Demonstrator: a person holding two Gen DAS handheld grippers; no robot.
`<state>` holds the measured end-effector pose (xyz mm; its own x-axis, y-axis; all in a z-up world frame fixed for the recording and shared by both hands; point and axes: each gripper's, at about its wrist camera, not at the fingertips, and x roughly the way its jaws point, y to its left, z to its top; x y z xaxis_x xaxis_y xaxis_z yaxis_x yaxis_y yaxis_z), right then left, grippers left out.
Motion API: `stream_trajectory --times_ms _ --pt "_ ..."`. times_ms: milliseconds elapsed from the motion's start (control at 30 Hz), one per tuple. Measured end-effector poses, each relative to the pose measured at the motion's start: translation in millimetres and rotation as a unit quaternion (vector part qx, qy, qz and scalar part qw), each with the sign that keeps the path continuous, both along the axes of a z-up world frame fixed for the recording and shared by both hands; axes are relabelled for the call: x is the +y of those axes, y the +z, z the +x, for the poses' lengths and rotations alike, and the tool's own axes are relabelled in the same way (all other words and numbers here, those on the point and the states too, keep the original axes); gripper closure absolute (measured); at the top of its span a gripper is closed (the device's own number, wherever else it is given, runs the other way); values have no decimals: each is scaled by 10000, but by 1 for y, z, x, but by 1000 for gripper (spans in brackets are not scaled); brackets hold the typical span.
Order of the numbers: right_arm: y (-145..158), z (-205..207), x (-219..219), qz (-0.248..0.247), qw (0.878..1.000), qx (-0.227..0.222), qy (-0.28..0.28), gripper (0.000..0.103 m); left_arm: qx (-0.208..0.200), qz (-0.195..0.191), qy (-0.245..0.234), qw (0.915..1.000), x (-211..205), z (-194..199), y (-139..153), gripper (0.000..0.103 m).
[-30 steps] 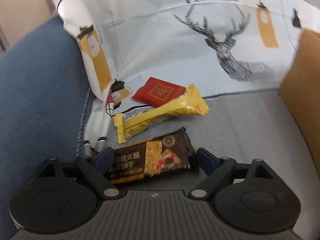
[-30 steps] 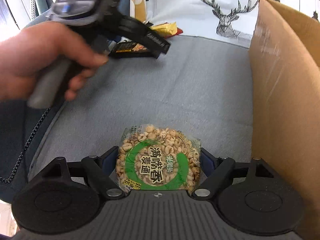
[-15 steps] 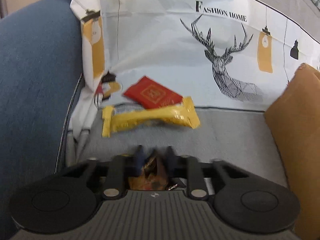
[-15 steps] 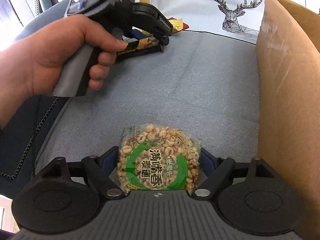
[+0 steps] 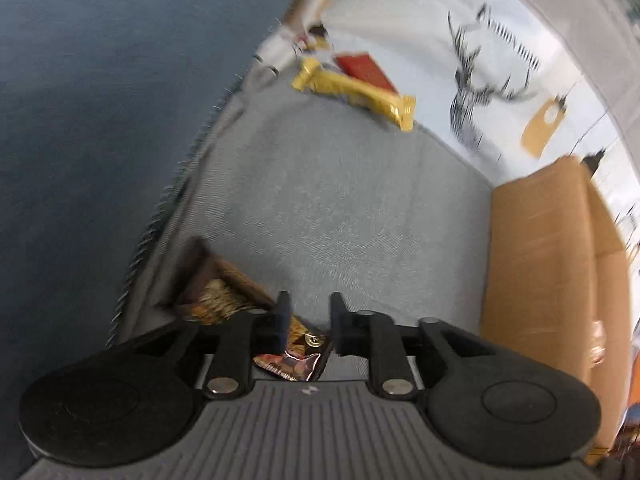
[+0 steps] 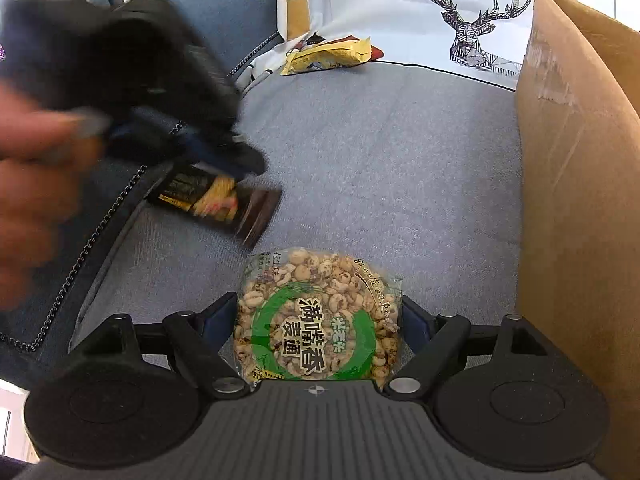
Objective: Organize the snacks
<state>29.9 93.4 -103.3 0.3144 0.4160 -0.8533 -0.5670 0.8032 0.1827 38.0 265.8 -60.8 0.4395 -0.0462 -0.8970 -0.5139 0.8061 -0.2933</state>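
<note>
The left claw [image 5: 306, 322], jaws opening, had the dark snack bar [image 6: 218, 204] between them, its long axis slanting across the grey cushion [image 6: 380, 168]. The right claw [image 6: 316, 320] gripped the puffed-grain pack [image 6: 318, 320] near the cardboard box [image 6: 580, 200]; open cushion lay ahead.

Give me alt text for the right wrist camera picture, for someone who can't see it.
The right hand-held gripper clamps a round puffed-grain snack pack over a grey cushion. At left, a blurred hand with the left hand-held gripper carries a dark snack bar; a cardboard box stands at right.
</note>
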Motion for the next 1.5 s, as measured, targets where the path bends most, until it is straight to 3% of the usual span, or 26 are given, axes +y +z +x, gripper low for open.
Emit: stream_trajectory --times_ms 67,133,200,233,267,300,400,467,567,633,700,767,867,1067,1200,1500 --pt "1 1 1 -2 10000 26 -1 19 -80 133 54 9999 -3 -10 7 67" --pt "1 1 2 -24 10000 17 -13 19 -54 280 -81 9996 -11 -12 4 66" --pt "1 1 3 -89 10000 1 -2 19 323 541 -381 9973 -23 -3 -4 66" --pt "1 1 4 -112 9999 -13 25 19 336 658 -380 9965 -28 -2 -4 54" --pt "1 1 4 -127 9999 -28 52 19 318 678 -282 9968 -30 -2 -4 32" --pt "1 1 5 -154 9998 -40 79 19 386 666 21 9970 -29 -4 -6 26" --pt "-1 2 6 -197 9998 -20 81 19 423 516 735 9951 -21 -10 -6 26" --pt "-1 4 7 -195 9998 13 51 19 329 338 950 9944 -16 -9 -7 26" --pt "0 3 7 -191 9998 12 65 19 516 367 1101 9919 -14 -3 -18 26" --pt "1 0 9 -204 9998 -11 86 19 604 343 1047 9921 -15 2 -26 27" --pt "2 -1 9 -214 9997 -33 91 19 612 667 886 9919 -20 7 -26 27" --pt "1 0 8 -228 9997 -33 85 19 627 1023 621 9908 -26 13 -25 45" --pt "0 0 6 -259 9996 -40 81 19 610 1278 249 9896 -35 16 -23 61" --pt "2 -1 7 -277 9996 -59 60 19 513 1467 -77 9878 -40 18 -16 61" --pt "1 -1 8 -295 9995 -67 63 19 703 1357 -180 9881 -40 22 -27 61" --pt "4 -3 8 -339 9993 -175 5 19 599 1350 -303 9886 -42 20 -24 61"
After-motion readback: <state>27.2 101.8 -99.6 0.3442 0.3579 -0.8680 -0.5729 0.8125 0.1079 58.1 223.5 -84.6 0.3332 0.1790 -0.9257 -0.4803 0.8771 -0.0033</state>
